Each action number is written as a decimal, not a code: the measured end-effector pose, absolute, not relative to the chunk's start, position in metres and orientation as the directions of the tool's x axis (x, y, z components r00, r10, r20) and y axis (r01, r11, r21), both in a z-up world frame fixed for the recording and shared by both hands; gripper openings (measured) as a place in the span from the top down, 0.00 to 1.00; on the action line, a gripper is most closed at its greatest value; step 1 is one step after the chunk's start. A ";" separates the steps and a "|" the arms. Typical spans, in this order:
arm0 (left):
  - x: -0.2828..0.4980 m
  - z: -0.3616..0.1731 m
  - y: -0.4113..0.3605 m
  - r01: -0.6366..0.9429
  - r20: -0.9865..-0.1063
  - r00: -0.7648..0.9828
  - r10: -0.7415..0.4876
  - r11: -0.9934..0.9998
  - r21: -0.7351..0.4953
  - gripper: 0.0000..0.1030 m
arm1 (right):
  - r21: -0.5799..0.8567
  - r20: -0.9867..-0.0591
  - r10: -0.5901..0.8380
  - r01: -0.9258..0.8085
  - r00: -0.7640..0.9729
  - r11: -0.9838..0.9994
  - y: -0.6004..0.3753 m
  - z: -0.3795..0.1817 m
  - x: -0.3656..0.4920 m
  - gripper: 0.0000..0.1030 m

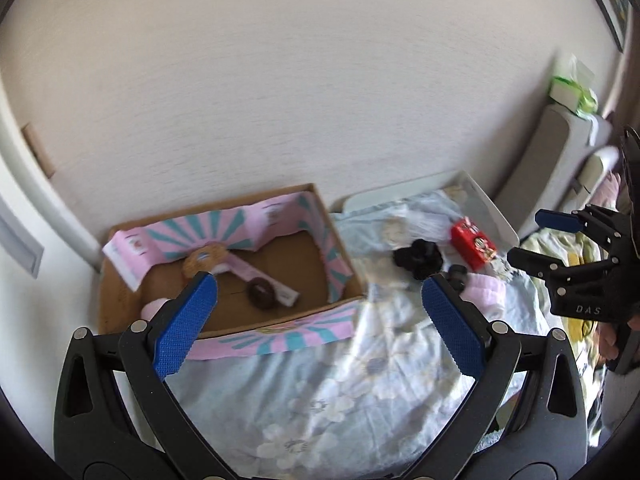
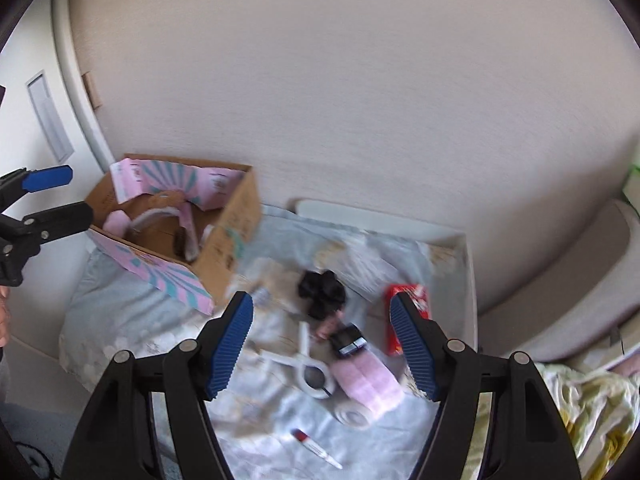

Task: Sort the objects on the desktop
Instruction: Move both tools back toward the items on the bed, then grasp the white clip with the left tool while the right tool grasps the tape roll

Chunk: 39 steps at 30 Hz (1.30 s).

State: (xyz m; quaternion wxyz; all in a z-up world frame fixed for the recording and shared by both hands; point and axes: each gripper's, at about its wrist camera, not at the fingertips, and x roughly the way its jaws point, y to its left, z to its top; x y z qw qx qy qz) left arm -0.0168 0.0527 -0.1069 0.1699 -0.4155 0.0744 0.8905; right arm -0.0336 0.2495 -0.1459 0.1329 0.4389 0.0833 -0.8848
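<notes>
The only lettering that can be read is "DAS", in pale capitals on the black body of the right gripper [image 1: 560, 236], at the right edge of the left wrist view. The red box [image 1: 475, 243], right of centre in that view, carries printed pictures and markings, but they are too blurred to make out. In the right wrist view the printing on the pink and teal flaps of the cardboard box [image 2: 224, 236] is also unreadable.

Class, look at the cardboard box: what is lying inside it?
Inside the cardboard box: a tan round item, a dark brown round item, a pink item. The near wall hides part of the floor.
</notes>
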 end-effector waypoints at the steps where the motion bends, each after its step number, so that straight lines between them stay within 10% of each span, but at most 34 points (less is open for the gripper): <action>1: -0.015 -0.109 0.061 -0.381 -0.770 -0.588 0.247 -0.924 -0.005 0.01 | -0.025 -0.801 -0.156 0.291 -0.578 -0.956 0.258 -0.148 -0.031 0.35; 39: -0.055 -0.295 0.212 -0.539 -0.971 -0.196 0.137 -0.842 -0.010 0.01 | 0.131 -0.909 -0.133 0.031 -0.395 -0.991 0.345 -0.281 0.001 0.35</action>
